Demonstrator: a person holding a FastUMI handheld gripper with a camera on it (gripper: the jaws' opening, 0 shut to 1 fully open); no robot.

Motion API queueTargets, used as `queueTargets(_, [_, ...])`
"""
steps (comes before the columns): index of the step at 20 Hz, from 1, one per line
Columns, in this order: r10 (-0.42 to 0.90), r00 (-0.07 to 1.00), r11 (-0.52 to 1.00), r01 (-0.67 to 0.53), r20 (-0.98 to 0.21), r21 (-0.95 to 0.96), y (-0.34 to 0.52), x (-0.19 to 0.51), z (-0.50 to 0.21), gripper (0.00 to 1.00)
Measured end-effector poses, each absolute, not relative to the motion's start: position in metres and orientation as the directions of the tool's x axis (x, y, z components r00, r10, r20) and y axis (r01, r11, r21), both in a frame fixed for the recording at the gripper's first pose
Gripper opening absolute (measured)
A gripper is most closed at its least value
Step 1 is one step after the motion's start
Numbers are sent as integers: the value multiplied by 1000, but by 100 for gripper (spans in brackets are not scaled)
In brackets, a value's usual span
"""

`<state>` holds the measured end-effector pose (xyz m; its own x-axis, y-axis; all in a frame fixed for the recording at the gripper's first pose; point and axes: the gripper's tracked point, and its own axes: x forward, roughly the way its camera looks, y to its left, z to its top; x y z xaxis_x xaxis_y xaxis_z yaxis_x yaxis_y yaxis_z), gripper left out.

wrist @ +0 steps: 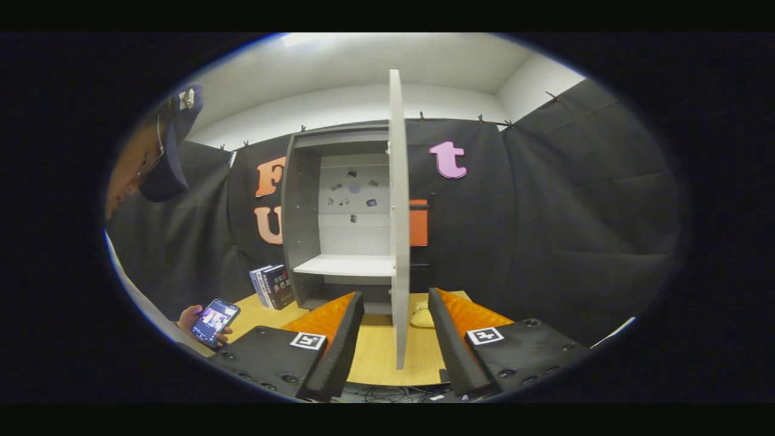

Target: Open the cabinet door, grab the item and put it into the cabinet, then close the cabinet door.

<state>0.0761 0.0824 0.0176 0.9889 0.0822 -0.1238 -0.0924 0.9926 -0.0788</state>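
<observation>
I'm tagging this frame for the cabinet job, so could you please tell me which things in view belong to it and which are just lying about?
Belonging to the job:
- cabinet, open
- cabinet door, swung out edge-on between the open fingers
- pale item on the table, beside the door
- gripper, holding nothing

Just lying about:
- books left of the cabinet
- phone in a person's hand

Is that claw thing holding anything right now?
No. The gripper is open and holds nothing; the edge of the open cabinet door stands between its fingers, touching neither.
</observation>
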Motion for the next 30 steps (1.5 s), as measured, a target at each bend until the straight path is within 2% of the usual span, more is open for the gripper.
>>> queueTargets(1, [87,989,992,-97,-121,-84,98,76,14,71])
queueTargets(4, [148,981,985,-158,-122,-74,157,81,-4,87])
queueTargets(9, [199,957,973,-219,-211,-77,224,139,-68,96])
queueTargets(16, [216,909,972,-236,-357,-11,267,236,-203,96])
queueTargets(18, [183,896,977,-212,-404,-29,263,255,-255,96])
queueTargets(22, [149,834,983,-183,-532,-12,257,255,-352,97])
queueTargets(30, [86,794,991,-132,-602,-33,238,248,-424,97])
